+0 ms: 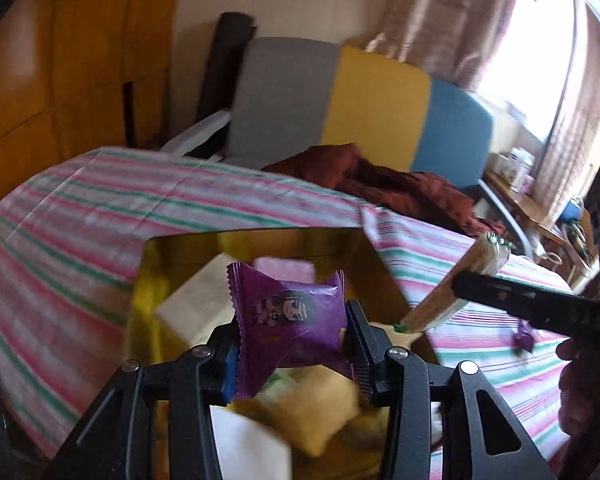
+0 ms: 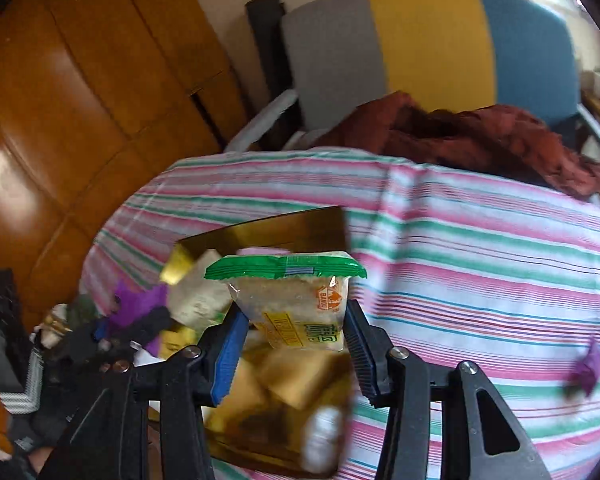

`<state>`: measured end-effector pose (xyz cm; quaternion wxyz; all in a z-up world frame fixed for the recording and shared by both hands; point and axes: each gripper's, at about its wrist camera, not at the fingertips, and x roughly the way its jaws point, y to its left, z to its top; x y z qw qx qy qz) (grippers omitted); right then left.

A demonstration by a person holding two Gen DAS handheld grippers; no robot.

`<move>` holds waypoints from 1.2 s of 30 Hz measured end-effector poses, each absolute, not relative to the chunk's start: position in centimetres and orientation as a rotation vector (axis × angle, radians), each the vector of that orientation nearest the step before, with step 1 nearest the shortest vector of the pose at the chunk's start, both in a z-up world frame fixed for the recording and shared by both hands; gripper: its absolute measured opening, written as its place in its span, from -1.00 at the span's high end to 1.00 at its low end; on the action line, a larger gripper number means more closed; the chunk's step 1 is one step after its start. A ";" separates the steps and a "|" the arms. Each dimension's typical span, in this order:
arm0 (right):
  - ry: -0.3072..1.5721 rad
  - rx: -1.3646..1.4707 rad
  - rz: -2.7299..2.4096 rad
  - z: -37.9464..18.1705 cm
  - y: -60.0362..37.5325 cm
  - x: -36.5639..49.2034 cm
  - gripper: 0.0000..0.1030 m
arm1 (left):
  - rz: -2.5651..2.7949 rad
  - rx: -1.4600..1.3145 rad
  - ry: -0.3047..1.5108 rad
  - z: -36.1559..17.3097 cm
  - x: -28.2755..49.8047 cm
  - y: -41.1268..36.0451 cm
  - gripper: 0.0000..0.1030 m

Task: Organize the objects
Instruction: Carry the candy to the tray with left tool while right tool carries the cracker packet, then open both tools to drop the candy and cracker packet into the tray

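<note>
My left gripper (image 1: 290,338) is shut on a purple snack packet (image 1: 296,316) and holds it above the open gold box (image 1: 148,280), which holds several wrapped snacks. My right gripper (image 2: 296,332) is shut on a clear snack packet with a green top edge (image 2: 296,300), also over the gold box (image 2: 260,230). In the left wrist view the right gripper (image 1: 476,280) comes in from the right with that packet (image 1: 460,284) seen edge-on. In the right wrist view the left gripper (image 2: 140,320) shows at lower left with the purple packet (image 2: 134,304). Another purple packet (image 2: 588,366) lies on the striped cloth at the right.
The box stands on a table under a pink, green and white striped cloth (image 1: 100,208). A dark red garment (image 2: 480,136) lies on a grey, yellow and blue chair (image 2: 428,40) behind it. Wooden cupboards (image 2: 60,100) fill the left; a curtained window (image 1: 532,60) is at the right.
</note>
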<state>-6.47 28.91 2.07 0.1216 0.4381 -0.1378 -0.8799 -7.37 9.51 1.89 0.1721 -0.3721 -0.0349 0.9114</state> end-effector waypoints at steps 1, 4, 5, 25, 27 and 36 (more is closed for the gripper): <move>-0.413 1.294 -2.534 1.8 28.1 -7.2 0.05 | 2.588 -1.072 -0.104 1.5 -7.7 9.1 0.12; -0.426 1.354 -2.458 0.7 25.8 -9.0 0.04 | 2.584 -1.097 -0.113 0.9 -8.2 8.4 0.12; -0.428 1.374 -2.461 0.4 25.1 -9.4 0.00 | 2.583 -1.097 -0.111 0.7 -8.2 8.4 0.12; -0.220 1.342 -2.682 -1.3 24.6 -4.3 -0.76 | 2.656 -1.164 -0.168 -0.8 -6.4 4.5 -0.56; -0.187 1.328 -2.700 -1.3 24.4 -3.6 -0.78 | 2.667 -1.150 -0.153 -0.6 -5.8 4.5 -0.57; -0.060 1.298 -2.797 -1.8 23.9 -1.2 -0.80 | 2.706 -1.121 -0.062 -0.2 -4.0 4.9 -0.63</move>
